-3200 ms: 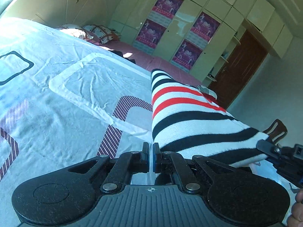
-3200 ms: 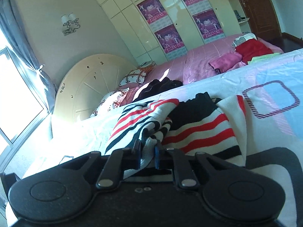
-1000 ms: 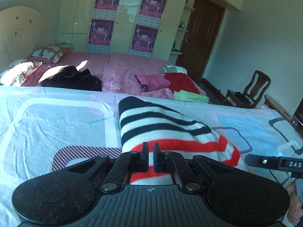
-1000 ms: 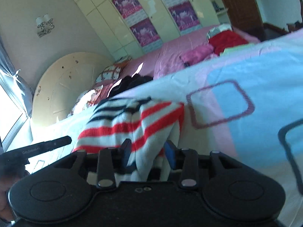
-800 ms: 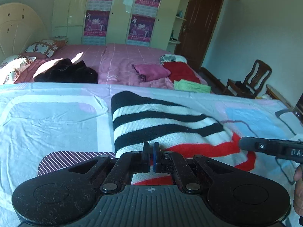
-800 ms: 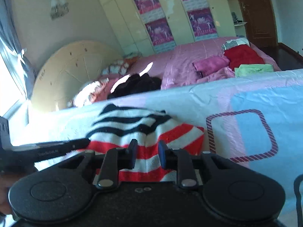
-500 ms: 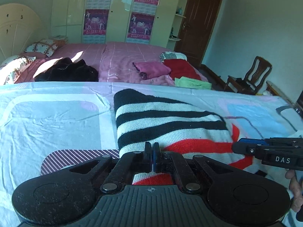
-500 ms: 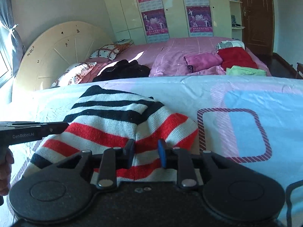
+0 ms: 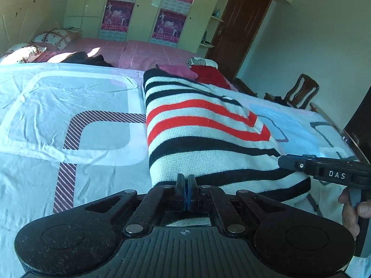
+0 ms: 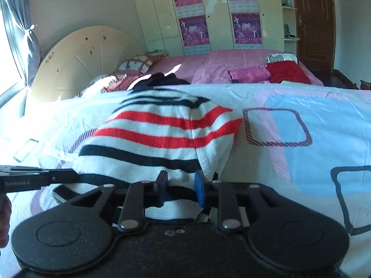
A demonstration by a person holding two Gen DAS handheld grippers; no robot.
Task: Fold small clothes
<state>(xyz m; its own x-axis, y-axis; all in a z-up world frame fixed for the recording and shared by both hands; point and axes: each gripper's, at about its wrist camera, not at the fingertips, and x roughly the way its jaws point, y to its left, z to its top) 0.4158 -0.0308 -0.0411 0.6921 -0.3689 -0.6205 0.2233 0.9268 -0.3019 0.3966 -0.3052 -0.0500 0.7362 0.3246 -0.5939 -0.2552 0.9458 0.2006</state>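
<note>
The left gripper (image 9: 186,183) jaws pinch the striped sweater's (image 9: 199,125) near edge; the right gripper (image 10: 180,186) jaws gape around it. Bare bedsheet (image 9: 69,97) lies left.

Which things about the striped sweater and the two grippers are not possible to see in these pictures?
- Left wrist view: the near hem of the striped sweater lies under the left gripper, so whether its closed fingers pinch cloth is hidden.
- Right wrist view: the right gripper covers the hem; contact is unclear.
- Both views: sleeves and underlayers are folded under.
</note>
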